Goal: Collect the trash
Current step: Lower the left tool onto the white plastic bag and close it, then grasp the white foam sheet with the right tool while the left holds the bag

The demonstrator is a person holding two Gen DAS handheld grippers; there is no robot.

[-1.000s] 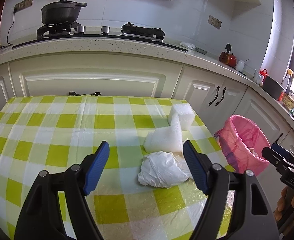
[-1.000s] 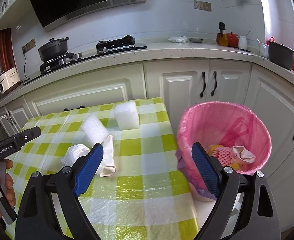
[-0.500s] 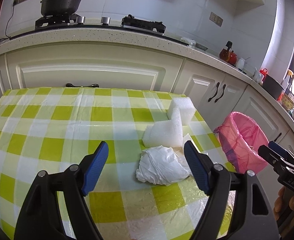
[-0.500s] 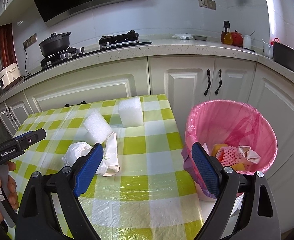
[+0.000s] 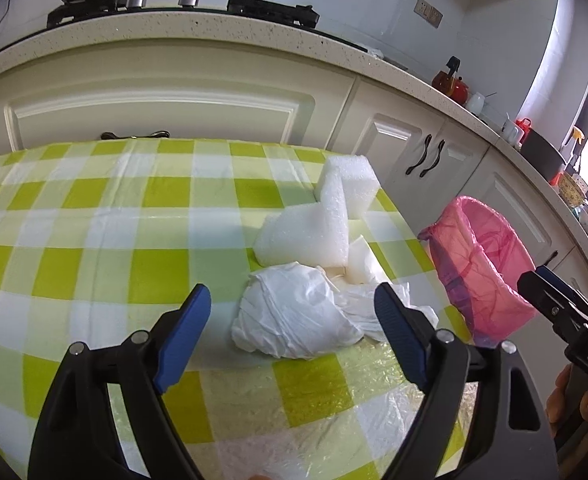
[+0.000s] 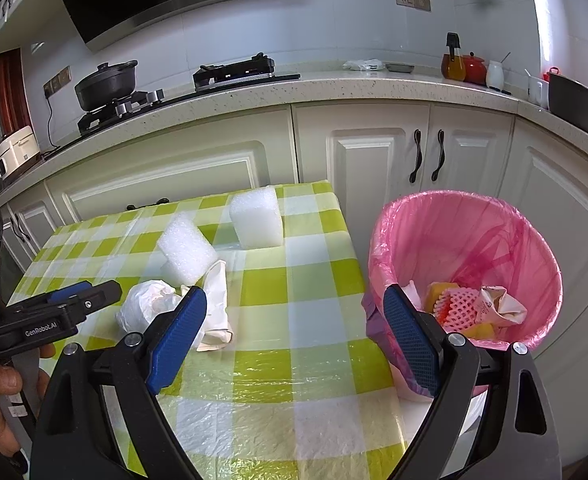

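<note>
A crumpled white plastic bag (image 5: 298, 320) (image 6: 145, 308) lies on the green-checked table (image 5: 93, 240) (image 6: 294, 280). My left gripper (image 5: 294, 316) is open, its blue fingers on either side of the bag, close above it. Behind the bag lie two white foam blocks (image 5: 310, 232) (image 5: 354, 180) and a crumpled white paper (image 6: 215, 304). My right gripper (image 6: 294, 332) is open and empty above the table's right edge, beside a bin with a pink liner (image 6: 466, 264) (image 5: 486, 264) that holds trash.
White kitchen cabinets (image 6: 374, 152) stand behind the table. The counter carries a stove with a black pot (image 6: 107, 84), red jars (image 6: 474, 68) and a dark pot (image 6: 574, 102). The bin stands on the floor right of the table.
My left gripper has moved forward and down, so the white bag now sits between its open fingers. My right gripper has drifted slightly towards the table, staying open.
</note>
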